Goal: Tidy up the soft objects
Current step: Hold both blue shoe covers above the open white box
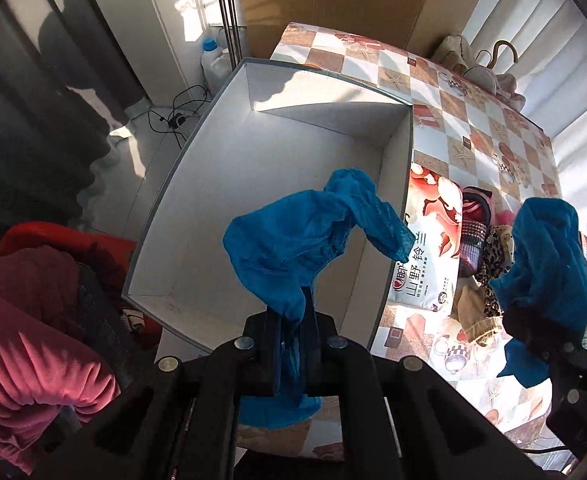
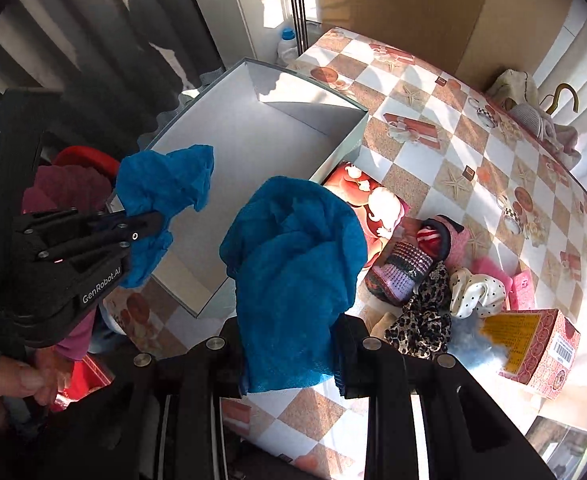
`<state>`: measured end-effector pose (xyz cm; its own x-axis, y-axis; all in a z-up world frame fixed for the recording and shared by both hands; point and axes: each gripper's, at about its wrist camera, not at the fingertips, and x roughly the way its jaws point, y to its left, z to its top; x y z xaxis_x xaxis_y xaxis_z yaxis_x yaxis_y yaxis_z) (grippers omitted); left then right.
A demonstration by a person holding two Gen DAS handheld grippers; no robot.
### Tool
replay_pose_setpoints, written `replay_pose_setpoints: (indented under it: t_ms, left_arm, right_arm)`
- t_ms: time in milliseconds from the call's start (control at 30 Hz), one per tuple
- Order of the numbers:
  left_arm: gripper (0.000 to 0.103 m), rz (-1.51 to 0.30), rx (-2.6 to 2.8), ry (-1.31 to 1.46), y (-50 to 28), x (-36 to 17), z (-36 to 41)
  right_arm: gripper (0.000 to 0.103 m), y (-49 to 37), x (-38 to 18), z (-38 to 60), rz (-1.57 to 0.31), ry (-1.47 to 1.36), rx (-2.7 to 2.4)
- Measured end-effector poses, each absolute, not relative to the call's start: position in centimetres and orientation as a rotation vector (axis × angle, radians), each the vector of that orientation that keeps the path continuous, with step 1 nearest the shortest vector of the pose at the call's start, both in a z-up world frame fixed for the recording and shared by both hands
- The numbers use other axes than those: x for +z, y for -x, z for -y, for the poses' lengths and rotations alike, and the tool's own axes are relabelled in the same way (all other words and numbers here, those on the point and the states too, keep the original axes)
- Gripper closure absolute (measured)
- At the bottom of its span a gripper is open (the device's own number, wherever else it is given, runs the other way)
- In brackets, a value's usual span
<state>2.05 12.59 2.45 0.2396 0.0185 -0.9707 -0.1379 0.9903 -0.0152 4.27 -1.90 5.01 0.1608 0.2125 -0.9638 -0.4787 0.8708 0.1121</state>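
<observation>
My left gripper is shut on a thin blue mesh cloth, which bunches up above the open white box. The right wrist view shows that same gripper at the left, over the box's near corner, with its cloth sticking out. My right gripper is shut on a second, thicker wad of blue mesh cloth, held over the table just right of the box. It also appears at the right edge of the left wrist view with its cloth. The box holds nothing.
A chequered tablecloth covers the table. Right of the box lie a flowered tissue pack, a striped knit piece, a leopard scrunchie, a dotted white scrunchie and a pink carton. A person's hand grips the left handle.
</observation>
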Motion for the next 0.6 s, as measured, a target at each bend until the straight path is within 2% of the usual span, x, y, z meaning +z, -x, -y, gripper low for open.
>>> replay_pose_setpoints:
  t_ms: [600]
  left_arm:
    - [0.095, -1.382, 0.105, 0.172, -2.0, 0.5, -14.9]
  right_arm:
    - [0.073, -5.1, 5.1, -2.4, -1.320, 0.324, 0.560]
